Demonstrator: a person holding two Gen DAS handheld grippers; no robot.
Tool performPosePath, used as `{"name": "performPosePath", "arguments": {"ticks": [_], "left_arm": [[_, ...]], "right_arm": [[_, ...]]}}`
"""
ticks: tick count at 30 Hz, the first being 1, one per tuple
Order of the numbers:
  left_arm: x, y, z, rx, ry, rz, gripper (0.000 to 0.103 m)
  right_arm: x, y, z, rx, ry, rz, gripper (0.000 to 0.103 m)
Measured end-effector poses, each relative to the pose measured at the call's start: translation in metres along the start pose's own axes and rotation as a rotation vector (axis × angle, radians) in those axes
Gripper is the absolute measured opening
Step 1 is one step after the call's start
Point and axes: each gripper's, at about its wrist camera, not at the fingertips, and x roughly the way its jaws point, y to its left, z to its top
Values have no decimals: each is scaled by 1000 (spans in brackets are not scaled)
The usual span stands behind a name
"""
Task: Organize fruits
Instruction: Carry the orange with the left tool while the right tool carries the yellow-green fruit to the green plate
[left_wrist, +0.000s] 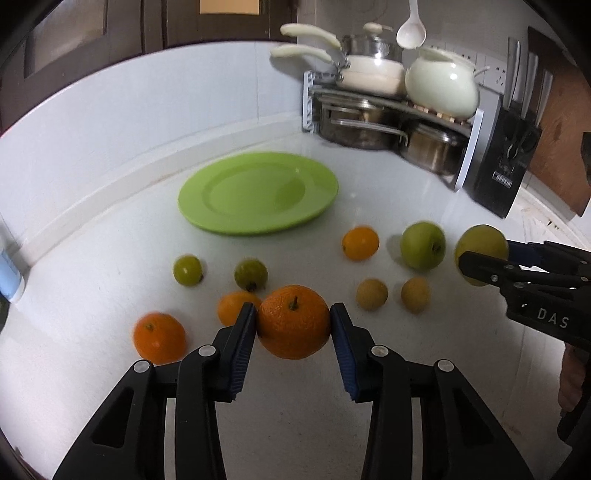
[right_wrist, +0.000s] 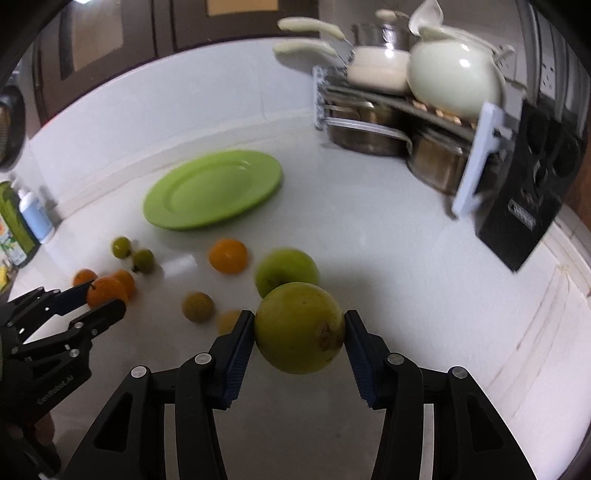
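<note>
Fruits lie scattered on the white table (left_wrist: 369, 424) in front of the round green plastic plate (left_wrist: 321, 184), which is bare, so I judge it to be the place they are meant to be gathered.

Left wrist view: the left tongs (left_wrist: 293, 321) are closed on a large stemmed orange (left_wrist: 293, 321), blue pads (left_wrist: 341, 325) pressing its two sides at the widest part, which keeps a round fruit from rolling out. Loose on the table I count three other orange fruits (left_wrist: 159, 338), two small dark-green round fruits (left_wrist: 187, 270), two small tan-yellow round fruits (left_wrist: 372, 294) and one green apple (left_wrist: 423, 245). At the right edge the right tongs (left_wrist: 480, 258) hold a yellow-green round fruit (left_wrist: 480, 242) just beside the apple.

Right wrist view: the right tongs (right_wrist: 300, 328) clamp that yellow-green round fruit (right_wrist: 300, 328) across its middle, clear of the table as far as I can tell, with the green apple (right_wrist: 286, 271) right behind it. The left tongs (right_wrist: 103, 295) at the left grip the large orange (right_wrist: 105, 291). The plate (right_wrist: 155, 206) sits beyond, well apart from both held fruits. A metal rack of pots (right_wrist: 369, 125) fills the far corner
</note>
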Motion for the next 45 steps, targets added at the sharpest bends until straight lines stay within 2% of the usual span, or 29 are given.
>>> {"name": "performPosePath", "arguments": {"ticks": [9, 17, 25, 30, 38, 45], "left_arm": [[-8, 22, 31, 33, -71, 11, 41], [8, 51, 67, 38, -63, -25, 41], [53, 81, 104, 27, 24, -55, 41], [84, 84, 118, 67, 72, -69, 41], [127, 90, 125, 130, 149, -71, 41], [146, 89, 122, 147, 194, -83, 41]], "right_arm": [[2, 30, 39, -61, -63, 76, 50], [26, 53, 88, -105, -94, 127, 50], [66, 75, 122, -123, -41, 119, 50], [95, 82, 135, -123, 22, 138, 50], [137, 86, 136, -137, 123, 124, 50], [152, 90, 135, -138, 163, 122, 50]]}}
